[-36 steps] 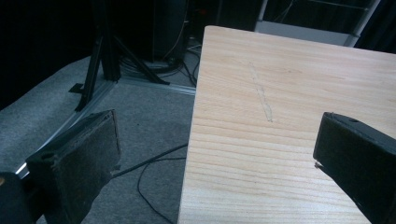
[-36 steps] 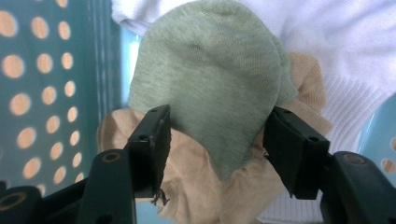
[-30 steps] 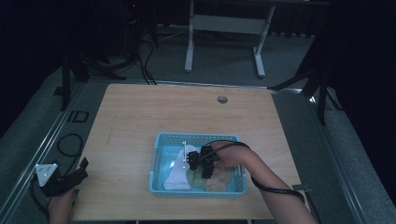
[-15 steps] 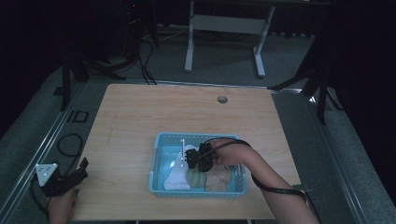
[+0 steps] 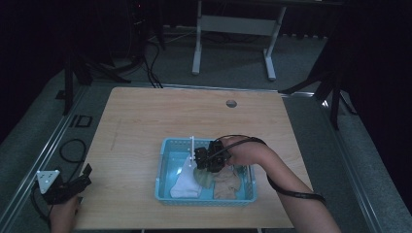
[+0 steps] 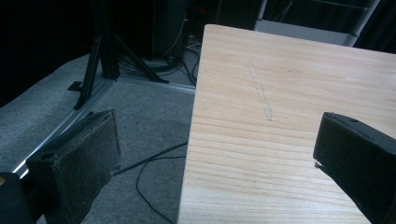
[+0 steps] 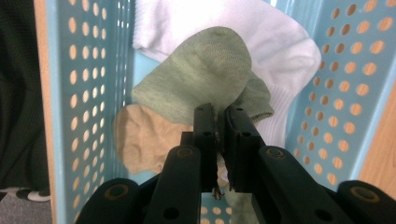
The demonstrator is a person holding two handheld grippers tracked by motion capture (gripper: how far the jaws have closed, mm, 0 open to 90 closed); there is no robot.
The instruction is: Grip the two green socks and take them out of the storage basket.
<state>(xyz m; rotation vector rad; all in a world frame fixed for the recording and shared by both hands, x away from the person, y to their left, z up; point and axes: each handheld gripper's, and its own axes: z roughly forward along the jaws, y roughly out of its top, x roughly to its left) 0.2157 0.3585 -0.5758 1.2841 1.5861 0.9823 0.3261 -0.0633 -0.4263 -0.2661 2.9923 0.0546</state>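
One green sock [image 7: 205, 79] hangs pinched in the right gripper [image 7: 218, 122] — lifted above the blue basket [image 7: 84, 116].

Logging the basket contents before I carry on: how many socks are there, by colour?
White sock: 1, lying in the blue basket
Green sock: 1, pinched in the jaws of the right gripper
Tan sock: 1, on the basket floor
Total: 3 socks
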